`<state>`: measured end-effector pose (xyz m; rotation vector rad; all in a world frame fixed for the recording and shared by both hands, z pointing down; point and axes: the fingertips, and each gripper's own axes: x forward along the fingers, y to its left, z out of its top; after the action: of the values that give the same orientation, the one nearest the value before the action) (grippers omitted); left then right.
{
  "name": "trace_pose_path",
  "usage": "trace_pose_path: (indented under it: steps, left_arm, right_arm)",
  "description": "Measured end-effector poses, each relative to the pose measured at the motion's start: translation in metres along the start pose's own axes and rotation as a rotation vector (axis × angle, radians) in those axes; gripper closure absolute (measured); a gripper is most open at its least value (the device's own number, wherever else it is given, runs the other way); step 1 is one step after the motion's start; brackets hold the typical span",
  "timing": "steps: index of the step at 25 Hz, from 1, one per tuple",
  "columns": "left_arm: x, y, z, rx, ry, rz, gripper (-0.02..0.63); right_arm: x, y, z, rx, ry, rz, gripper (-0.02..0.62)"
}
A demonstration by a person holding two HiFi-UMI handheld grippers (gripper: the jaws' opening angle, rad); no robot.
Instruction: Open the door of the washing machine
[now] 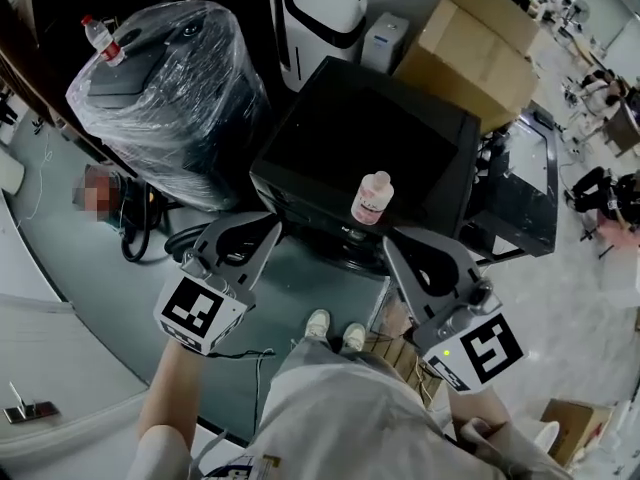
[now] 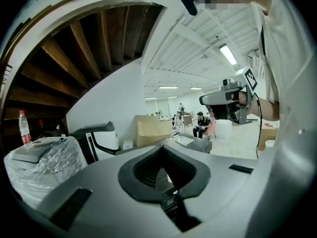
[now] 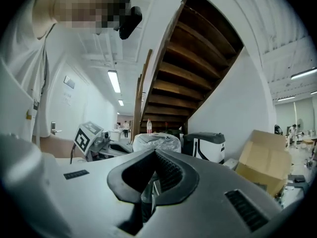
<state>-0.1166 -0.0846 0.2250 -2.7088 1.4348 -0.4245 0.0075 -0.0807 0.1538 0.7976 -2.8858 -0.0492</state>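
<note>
The right gripper [image 3: 155,153] is seen at lower centre, jaws together, nothing between; a box [image 3: 260,165] is shown at right.

Black washing machine [image 1: 370,133], pale pink bottle [image 1: 372,198], tan cardboard box [image 1: 475,53], grey floor [image 1: 90,268], white shoes [image 1: 317,324]

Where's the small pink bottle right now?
Head view, centre: the pink bottle stands on the black machine, near its front edge.

Black washing machine [image 1: 340,138], upright, on grey floor [image 1: 90,268]
</note>
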Motion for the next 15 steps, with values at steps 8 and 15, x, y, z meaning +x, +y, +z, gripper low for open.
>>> trace_pose_path:
  steps: [8, 15]
  left_arm:
    - [0.025, -0.055, 0.084, -0.043, -0.166, -0.089, 0.578]
    - [0.045, -0.088, 0.123, 0.09, -0.182, -0.114, 0.578]
  right_arm:
    - [-0.071, -0.024, 0.03, -0.038, -0.074, -0.126, 0.571]
    - [-0.118, -0.045, 0.038, -0.052, -0.104, -0.248, 0.572]
